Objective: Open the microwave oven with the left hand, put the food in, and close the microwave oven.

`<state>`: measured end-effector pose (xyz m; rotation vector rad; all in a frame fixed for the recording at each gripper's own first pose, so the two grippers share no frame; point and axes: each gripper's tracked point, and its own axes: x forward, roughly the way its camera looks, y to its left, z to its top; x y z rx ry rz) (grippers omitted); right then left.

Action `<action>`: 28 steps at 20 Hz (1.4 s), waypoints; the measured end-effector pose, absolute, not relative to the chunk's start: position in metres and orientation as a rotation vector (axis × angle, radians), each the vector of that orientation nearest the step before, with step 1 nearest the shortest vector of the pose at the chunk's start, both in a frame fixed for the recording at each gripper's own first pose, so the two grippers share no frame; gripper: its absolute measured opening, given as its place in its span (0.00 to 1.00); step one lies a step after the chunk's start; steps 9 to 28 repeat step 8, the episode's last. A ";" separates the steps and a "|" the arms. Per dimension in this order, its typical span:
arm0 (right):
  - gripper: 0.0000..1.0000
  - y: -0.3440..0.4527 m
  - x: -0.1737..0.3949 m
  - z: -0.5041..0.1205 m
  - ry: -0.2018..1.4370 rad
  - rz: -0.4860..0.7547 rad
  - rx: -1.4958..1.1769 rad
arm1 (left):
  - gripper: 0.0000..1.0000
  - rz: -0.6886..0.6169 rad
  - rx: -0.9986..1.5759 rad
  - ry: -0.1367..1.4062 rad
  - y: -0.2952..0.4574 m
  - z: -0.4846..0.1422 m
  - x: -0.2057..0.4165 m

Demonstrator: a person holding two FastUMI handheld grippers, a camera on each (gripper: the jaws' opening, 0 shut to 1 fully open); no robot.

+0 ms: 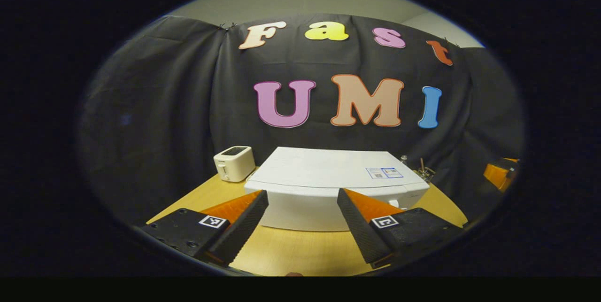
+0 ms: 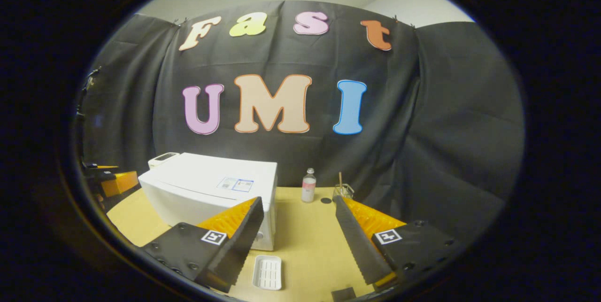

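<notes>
A black cloth wall backs a light wooden table in the booth. On the table stands one white box-shaped microwave oven, its door closed, with a small label on its top. In the left gripper view one cream toaster sits just beside the oven's far left corner. The left gripper hangs in front of the oven with its jaws wide apart and nothing between them.

In the right gripper view the microwave oven stands to the left, and one small white ridged tray lies on the table near its front corner; whether the tray holds anything cannot be told. Farther back stand one small clear bottle and one glass jar with a thin stick in it. The right gripper has its jaws apart, gripping nothing.
</notes>
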<state>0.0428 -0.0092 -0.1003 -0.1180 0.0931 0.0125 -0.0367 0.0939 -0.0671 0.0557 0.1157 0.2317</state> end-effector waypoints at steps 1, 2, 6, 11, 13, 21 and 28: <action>0.97 -0.012 0.043 -0.100 0.092 0.010 -0.124 | 0.96 0.226 0.067 0.113 0.091 -0.067 -0.037; 0.97 -0.014 0.042 -0.101 0.093 0.009 -0.127 | 0.96 0.217 0.074 0.113 0.086 -0.066 -0.036; 0.97 -0.021 0.039 -0.103 0.099 0.012 -0.134 | 0.96 0.186 0.085 0.112 0.068 -0.068 -0.033; 0.97 -0.023 0.039 -0.103 0.098 0.017 -0.123 | 0.94 0.181 0.091 0.111 0.061 -0.068 -0.031; 0.97 -0.023 0.039 -0.103 0.098 0.017 -0.123 | 0.94 0.181 0.091 0.111 0.061 -0.068 -0.031; 0.97 -0.023 0.039 -0.103 0.098 0.017 -0.123 | 0.94 0.181 0.091 0.111 0.061 -0.068 -0.031; 0.97 -0.023 0.039 -0.103 0.098 0.017 -0.123 | 0.94 0.181 0.091 0.111 0.061 -0.068 -0.031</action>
